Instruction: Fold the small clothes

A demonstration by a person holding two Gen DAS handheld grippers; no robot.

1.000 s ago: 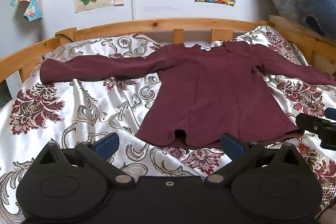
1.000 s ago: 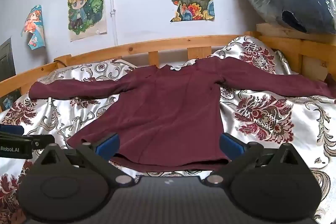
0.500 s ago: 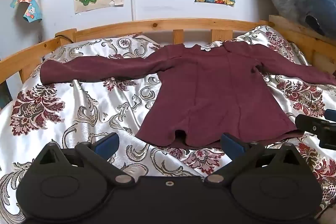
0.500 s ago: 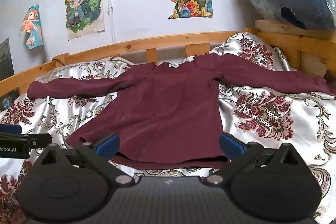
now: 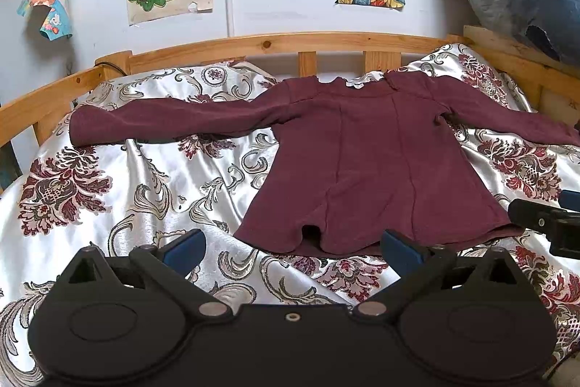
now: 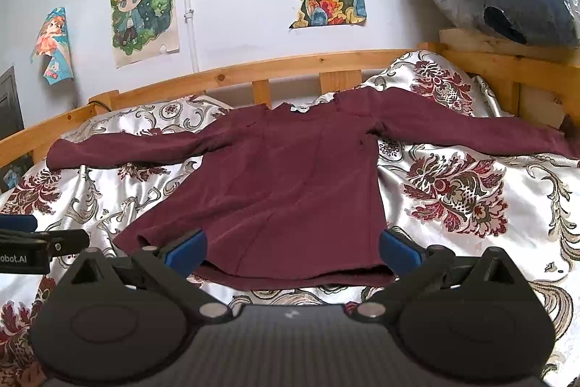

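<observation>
The only legible writing is white lettering reading "obot.AI", cut off at the frame edge, on the black body of the left tool (image 6: 32, 254) as seen from the right wrist camera. A maroon long-sleeved knit top (image 5: 366, 162) lies flat on the silver satin bedspread with dark red floral print (image 5: 119, 191), neck toward the wooden bed rail (image 5: 275, 42), hem toward the cameras, sleeves spread left and right. Both the left tool (image 5: 290, 247) and the right tool (image 6: 291, 249) have their blue-padded jaws spread wide and hold nothing, near the hem.
</observation>
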